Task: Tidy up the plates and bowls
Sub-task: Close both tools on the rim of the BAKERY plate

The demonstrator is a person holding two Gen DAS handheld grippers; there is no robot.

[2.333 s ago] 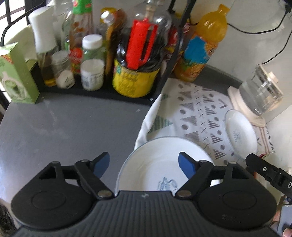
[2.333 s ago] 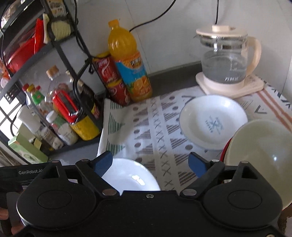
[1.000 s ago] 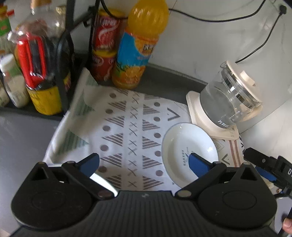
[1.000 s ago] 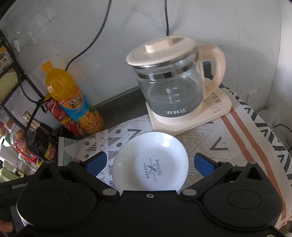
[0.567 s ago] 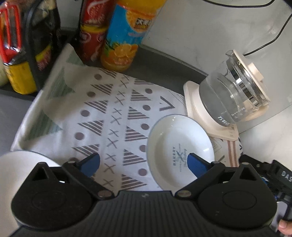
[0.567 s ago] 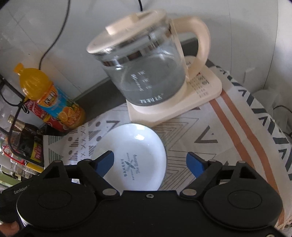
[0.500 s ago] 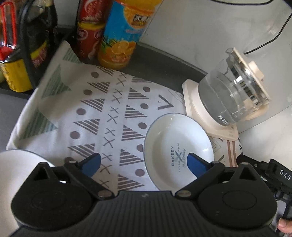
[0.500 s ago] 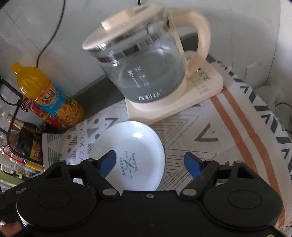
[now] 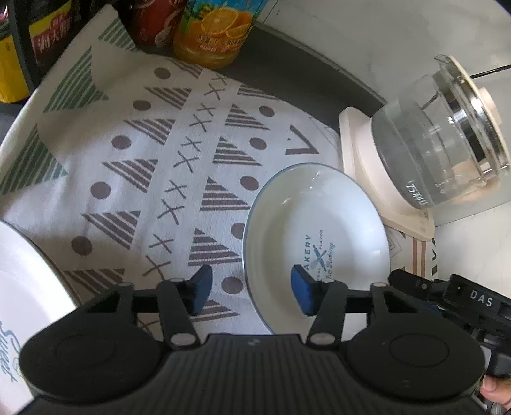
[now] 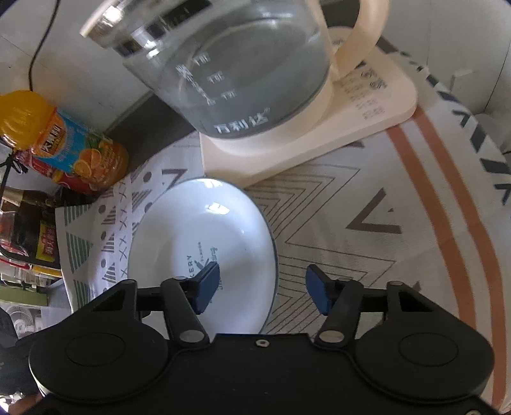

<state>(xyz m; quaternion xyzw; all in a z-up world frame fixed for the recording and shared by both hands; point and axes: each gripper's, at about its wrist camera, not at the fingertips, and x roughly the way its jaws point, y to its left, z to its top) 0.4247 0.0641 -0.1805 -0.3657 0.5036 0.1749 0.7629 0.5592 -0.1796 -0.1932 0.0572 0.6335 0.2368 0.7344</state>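
Note:
A small white plate with blue "BAKERY" print (image 9: 316, 230) lies on the patterned cloth (image 9: 159, 166); it also shows in the right wrist view (image 10: 204, 249). My left gripper (image 9: 250, 290) is open, its jaws astride the plate's left rim, one pad over the plate and one over the cloth. My right gripper (image 10: 263, 289) is open astride the plate's right rim. The right gripper's body (image 9: 463, 303) shows at the right edge of the left wrist view. A larger white plate (image 9: 25, 297) lies at the lower left.
A glass kettle (image 10: 230, 64) on its cream base (image 10: 319, 134) stands just behind the small plate. An orange juice bottle (image 10: 60, 143) and red cans (image 9: 150, 22) stand at the back left by a rack of bottles (image 10: 25, 230).
Both grippers have moved forward and down onto the small plate, and their jaws have narrowed. The larger plate has slid to the left edge of the left wrist view.

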